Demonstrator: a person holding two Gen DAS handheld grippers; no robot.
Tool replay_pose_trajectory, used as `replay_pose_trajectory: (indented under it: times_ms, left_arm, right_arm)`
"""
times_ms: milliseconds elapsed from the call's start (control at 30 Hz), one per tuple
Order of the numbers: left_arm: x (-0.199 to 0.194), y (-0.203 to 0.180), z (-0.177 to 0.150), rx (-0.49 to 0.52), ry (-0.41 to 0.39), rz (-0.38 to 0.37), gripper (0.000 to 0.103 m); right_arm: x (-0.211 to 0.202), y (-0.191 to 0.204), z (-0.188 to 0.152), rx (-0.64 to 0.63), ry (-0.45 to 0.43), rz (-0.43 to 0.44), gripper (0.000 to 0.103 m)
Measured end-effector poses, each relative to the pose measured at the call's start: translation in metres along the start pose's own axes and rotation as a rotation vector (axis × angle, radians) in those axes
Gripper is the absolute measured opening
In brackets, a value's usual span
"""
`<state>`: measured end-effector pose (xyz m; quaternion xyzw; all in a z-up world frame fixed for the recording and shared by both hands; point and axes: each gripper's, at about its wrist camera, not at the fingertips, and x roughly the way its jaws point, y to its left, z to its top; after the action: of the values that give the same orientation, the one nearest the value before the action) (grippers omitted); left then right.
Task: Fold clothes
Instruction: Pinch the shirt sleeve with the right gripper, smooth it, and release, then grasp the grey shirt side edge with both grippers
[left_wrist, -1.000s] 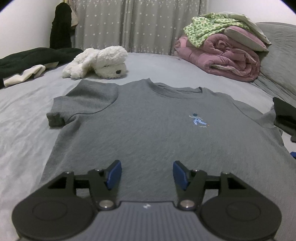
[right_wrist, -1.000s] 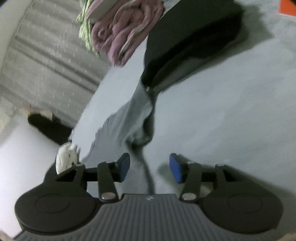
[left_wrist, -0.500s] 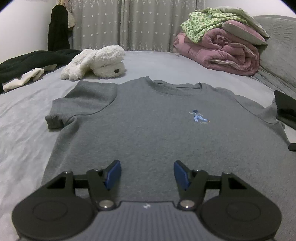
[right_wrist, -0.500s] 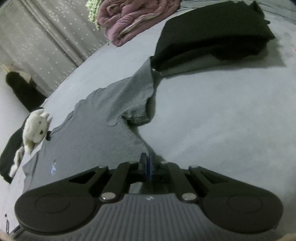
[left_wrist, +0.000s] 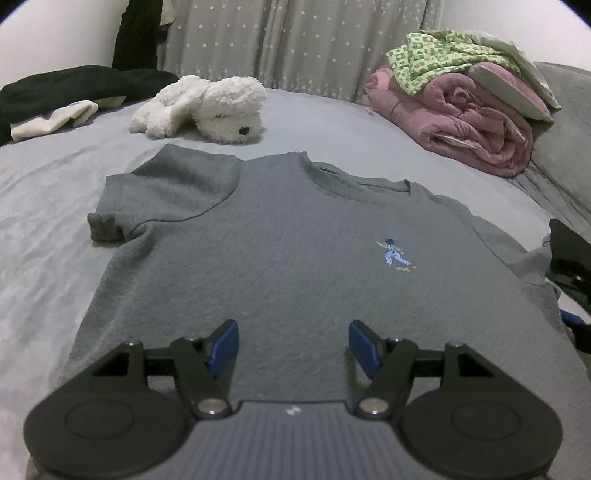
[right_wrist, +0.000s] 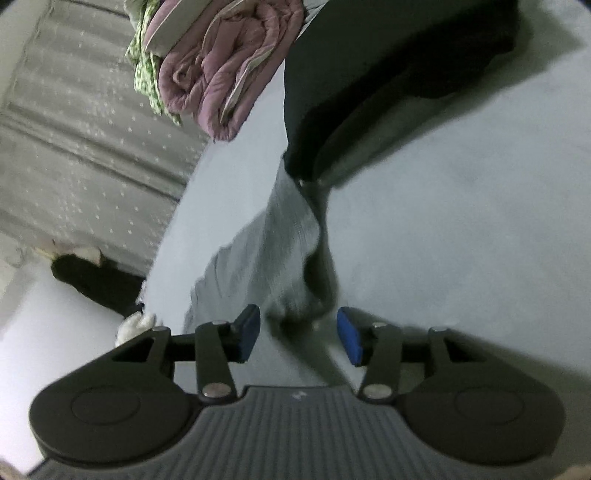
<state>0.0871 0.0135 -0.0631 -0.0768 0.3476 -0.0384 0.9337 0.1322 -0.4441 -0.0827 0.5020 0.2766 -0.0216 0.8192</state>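
Tongs on the left (left_wrist: 291, 345) hung spread wide over the lower part of the grey T-shirt (left_wrist: 295, 266), blue pads (left_wrist: 221, 347) clear of the cloth and nothing between them. That shirt lay front up and mostly flat in the middle of the bed (left_wrist: 44, 229), collar toward the far edge, one sleeve doubled back at its cuff, a small blue figure printed on the chest. Beyond the collar a white plush dog (left_wrist: 207, 107) sprawled near the far edge, with dark clothes (left_wrist: 74, 85) heaped at the far left corner and a rolled pink quilt (left_wrist: 461, 122) under a green patterned cloth at the far right corner, in front of the starred curtain (left_wrist: 295, 40). Over on the other side, the right tongs (right_wrist: 298, 334) had just been opening, and their jaws stood apart with the shirt's rumpled sleeve (right_wrist: 291, 258) lying just ahead of the pads, not pinched; the picture was blurred there. Past that sleeve a black garment (right_wrist: 388, 74) lay on the bed, touching the shirt's edge.
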Motion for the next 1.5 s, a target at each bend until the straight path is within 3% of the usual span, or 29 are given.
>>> replay_pose_trajectory:
  times_ms: [200, 300, 367, 433, 567, 733, 767, 800, 900, 967, 1133, 1333, 1500]
  left_arm:
    - [0.001, -0.009, -0.003, 0.026, -0.006, 0.01, 0.067]
    - [0.002, -0.016, -0.002, 0.048, -0.028, 0.004, 0.067]
    - [0.002, -0.024, 0.002, 0.067, -0.051, -0.018, 0.066]
    - [0.007, -0.034, 0.009, 0.094, -0.061, -0.039, 0.065]
    - [0.029, -0.065, 0.032, 0.13, -0.06, -0.092, 0.063]
    - [0.062, -0.099, 0.053, 0.124, -0.072, -0.169, 0.063]
    - [0.072, -0.105, 0.056, 0.108, -0.069, -0.191, 0.056]
    - [0.082, -0.109, 0.058, 0.087, -0.058, -0.216, 0.042]
    - [0.113, -0.116, 0.062, 0.001, -0.003, -0.283, 0.022]
    - [0.129, -0.116, 0.063, -0.061, 0.023, -0.319, 0.019]
    - [0.142, -0.108, 0.063, -0.163, 0.026, -0.42, 0.019]
    - [0.151, -0.089, 0.057, -0.256, 0.036, -0.559, 0.036]
    - [0.149, -0.103, 0.06, -0.2, 0.03, -0.546, 0.049]
  right_arm:
    - [0.018, -0.002, 0.014, -0.037, -0.044, 0.065, 0.048]
    - [0.025, -0.003, 0.015, -0.067, -0.066, 0.092, 0.042]
    - [0.03, -0.005, 0.014, -0.084, -0.077, 0.107, 0.024]
    - [0.034, -0.009, 0.015, -0.084, -0.081, 0.127, 0.013]
    - [0.035, -0.008, 0.019, -0.085, -0.072, 0.159, 0.012]
    - [0.025, 0.018, 0.016, -0.248, -0.073, 0.101, 0.011]
    - [0.025, 0.024, 0.016, -0.285, -0.077, 0.091, 0.01]
    - [0.024, 0.03, 0.014, -0.324, -0.08, 0.081, 0.01]
    - [0.022, 0.052, 0.008, -0.446, -0.08, 0.065, 0.008]
    - [0.027, 0.07, -0.001, -0.529, -0.061, 0.065, 0.006]
    - [0.043, 0.108, -0.031, -0.714, 0.029, 0.109, 0.005]
    - [0.074, 0.116, -0.063, -0.814, 0.167, 0.152, 0.004]
    - [0.101, 0.106, -0.077, -0.783, 0.271, 0.177, 0.004]
